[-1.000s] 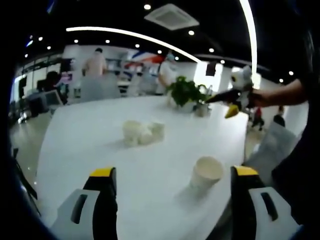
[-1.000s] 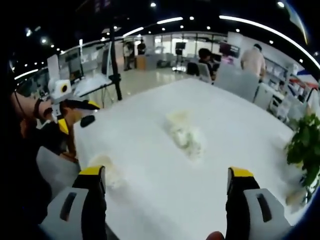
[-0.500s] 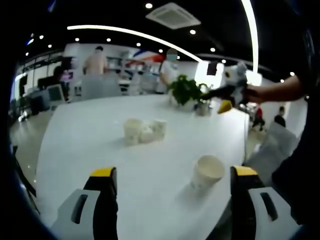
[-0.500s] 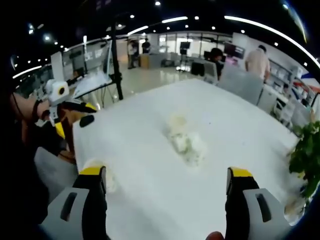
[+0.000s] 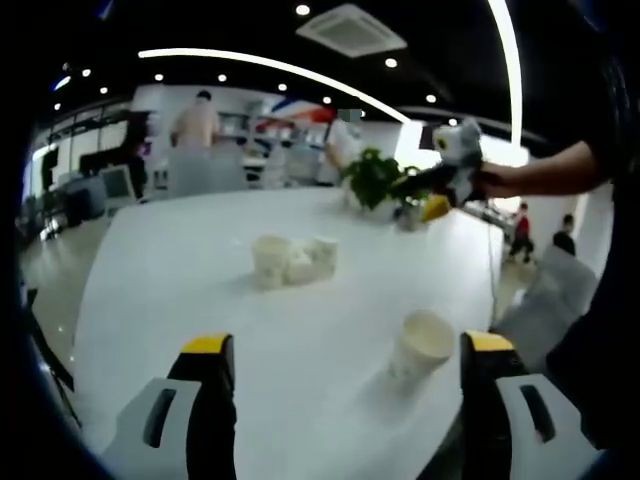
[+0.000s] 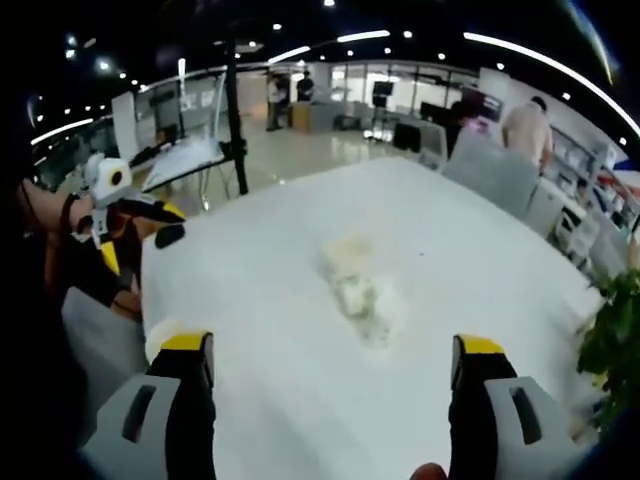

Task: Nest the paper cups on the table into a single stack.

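Paper cups (image 5: pixel 292 260) sit in a small cluster near the middle of the white bench (image 5: pixel 180 290), touching one another; in the right gripper view the same cluster (image 6: pixel 355 285) is blurred. A single cup (image 5: pixel 422 345) stands apart at the bench's near edge, just ahead of the left gripper (image 5: pixel 340 400), whose jaws are spread and hold nothing. The right gripper (image 6: pixel 325 400) hovers over the bench, jaws spread wide, nothing between them. A potted plant (image 5: pixel 375 180) stands at the far side.

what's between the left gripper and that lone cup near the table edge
Nothing visible. In the left gripper view the left gripper is open above bare table, and the lone paper cup stands upright just inside its right jaw, apart from the cup cluster farther back.
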Motion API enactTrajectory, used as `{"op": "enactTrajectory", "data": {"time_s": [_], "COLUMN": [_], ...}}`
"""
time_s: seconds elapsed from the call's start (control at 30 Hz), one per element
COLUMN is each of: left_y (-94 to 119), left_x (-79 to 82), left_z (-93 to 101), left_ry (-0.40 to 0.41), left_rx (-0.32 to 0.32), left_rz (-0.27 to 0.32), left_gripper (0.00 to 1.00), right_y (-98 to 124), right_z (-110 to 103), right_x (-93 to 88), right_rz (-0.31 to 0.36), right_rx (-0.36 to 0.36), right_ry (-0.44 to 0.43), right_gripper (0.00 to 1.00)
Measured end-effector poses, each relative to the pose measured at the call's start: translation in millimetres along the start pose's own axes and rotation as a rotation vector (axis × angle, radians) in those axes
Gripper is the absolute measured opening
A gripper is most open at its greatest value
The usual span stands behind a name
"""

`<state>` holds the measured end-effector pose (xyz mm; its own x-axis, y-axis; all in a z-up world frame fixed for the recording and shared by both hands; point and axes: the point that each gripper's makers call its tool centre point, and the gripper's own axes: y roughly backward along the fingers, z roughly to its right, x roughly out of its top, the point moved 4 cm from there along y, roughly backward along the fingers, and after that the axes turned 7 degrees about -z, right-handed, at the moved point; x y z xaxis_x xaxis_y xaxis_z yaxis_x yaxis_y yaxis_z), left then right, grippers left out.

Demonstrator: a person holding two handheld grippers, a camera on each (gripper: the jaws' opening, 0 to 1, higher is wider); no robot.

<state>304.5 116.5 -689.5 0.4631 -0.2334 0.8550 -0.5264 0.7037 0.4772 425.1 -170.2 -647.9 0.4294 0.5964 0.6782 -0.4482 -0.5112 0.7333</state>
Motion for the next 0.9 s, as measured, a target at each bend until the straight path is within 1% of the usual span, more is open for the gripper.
{"op": "enactTrajectory", "data": {"time_s": [0.13, 0.23, 0.33, 0.43, 0.6, 0.7, 0.8, 0.9], "left_y": [-2.1, -2.4, -2.6, -3.7, -5.5, -5.6, -5.6, -6.5], "left_x": [-0.2, -1.3, -1.6, -2.3, -2.4, -2.6, -2.9, -3.7], "left_z": [0.1, 0.3, -0.6, -1.6, -1.7, -2.8, -3.7, -4.0], "left_ry": [0.003, 0.007, 0.011, 0.021, 0.017, 0.02, 0.023, 0.029], "left_rx": [-0.001, 0.002, 0.007, 0.011, 0.019, 0.023, 0.03, 0.035], "left_rz": [-0.002, -0.006, -0.007, -0.006, -0.01, -0.009, -0.007, -0.005], "left_gripper": [0.91, 0.91, 0.91, 0.91, 0.91, 0.91, 0.91, 0.91], "right_y": [-7.7, -14.1, -18.7, -23.1, -30.9, -35.6, -40.3, -42.5], "right_z": [9.0, 13.5, 19.1, 23.2, 27.3, 33.9, 40.9, 46.3], "right_x": [7.6, 11.9, 16.6, 22.2, 27.2, 30.7, 31.6, 34.9], "right_rz": [-0.002, -0.016, -0.021, -0.016, -0.019, -0.019, -0.023, -0.006], "right_rx": [0.015, 0.023, 0.029, 0.037, 0.048, 0.056, 0.063, 0.082], "right_ry": [0.004, 0.031, 0.03, 0.037, 0.054, 0.06, 0.053, 0.003], "right_gripper": [0.96, 0.95, 0.93, 0.91, 0.91, 0.9, 0.89, 0.88]}}
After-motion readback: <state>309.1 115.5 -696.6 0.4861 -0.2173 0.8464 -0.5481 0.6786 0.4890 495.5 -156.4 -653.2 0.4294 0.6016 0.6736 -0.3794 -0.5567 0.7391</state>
